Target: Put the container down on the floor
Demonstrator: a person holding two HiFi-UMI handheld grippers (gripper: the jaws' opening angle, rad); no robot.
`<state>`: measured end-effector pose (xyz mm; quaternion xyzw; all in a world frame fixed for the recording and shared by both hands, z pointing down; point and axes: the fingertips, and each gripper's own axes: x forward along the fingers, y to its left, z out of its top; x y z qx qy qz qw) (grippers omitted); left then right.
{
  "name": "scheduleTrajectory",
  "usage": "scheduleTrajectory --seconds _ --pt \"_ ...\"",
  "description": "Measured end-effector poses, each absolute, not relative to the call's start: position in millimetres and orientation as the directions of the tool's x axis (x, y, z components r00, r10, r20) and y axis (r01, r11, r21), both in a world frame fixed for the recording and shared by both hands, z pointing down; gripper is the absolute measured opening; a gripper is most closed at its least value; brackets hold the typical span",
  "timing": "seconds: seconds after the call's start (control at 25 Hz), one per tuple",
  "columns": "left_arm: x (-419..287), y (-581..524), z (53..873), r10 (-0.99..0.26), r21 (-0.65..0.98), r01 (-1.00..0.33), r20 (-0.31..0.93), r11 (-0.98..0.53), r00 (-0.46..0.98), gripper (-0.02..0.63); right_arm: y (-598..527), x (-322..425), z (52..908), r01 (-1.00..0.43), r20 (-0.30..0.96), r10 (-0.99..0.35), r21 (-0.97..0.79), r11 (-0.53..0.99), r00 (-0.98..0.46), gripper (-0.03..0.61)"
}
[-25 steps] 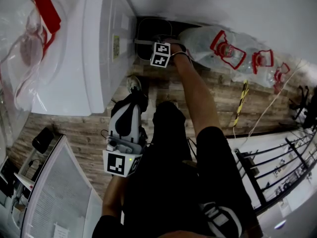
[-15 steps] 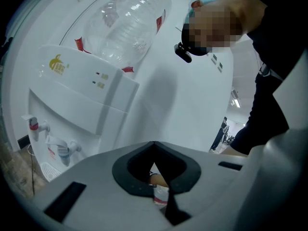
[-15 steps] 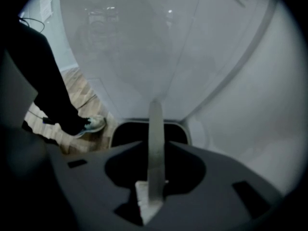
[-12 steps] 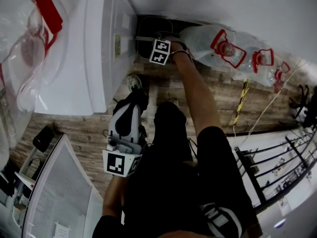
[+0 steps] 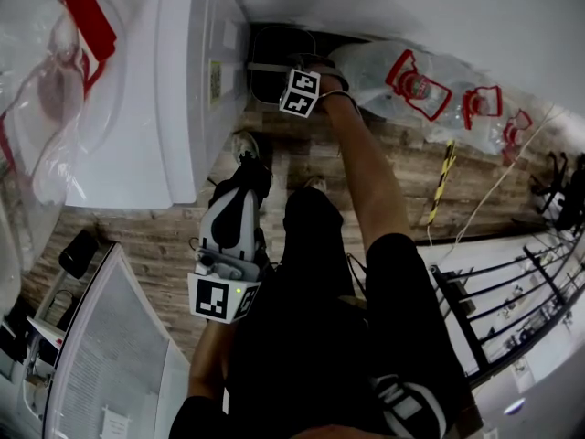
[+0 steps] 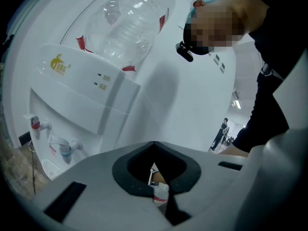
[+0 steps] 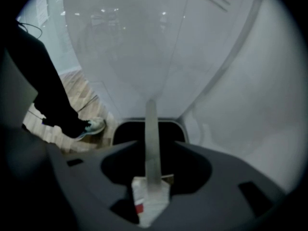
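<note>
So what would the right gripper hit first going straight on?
Probably the thin grey handle of the black rectangular container: it lies between the right gripper's jaws, which have just been opening.

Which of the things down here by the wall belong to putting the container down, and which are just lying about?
Job: dark container, on the floor beside the water dispenser; its grey handle, between the jaws of the right gripper, which have just been opening.
Lying about: clear bottles with red handles; yellow-and-black striped strip.
</note>
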<state>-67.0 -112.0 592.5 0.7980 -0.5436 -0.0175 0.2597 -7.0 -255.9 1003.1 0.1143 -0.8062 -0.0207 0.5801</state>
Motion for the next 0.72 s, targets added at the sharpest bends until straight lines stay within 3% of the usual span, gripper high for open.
scheduleTrajectory --seconds 0.72 --pt "-71 -98 550 -0.863 0.401 -0.871 0.290 -0.283 0.414 0.031 -241 3 937 -0.192 0.913 -0.268 0.217 0.957 -0.307 0.187"
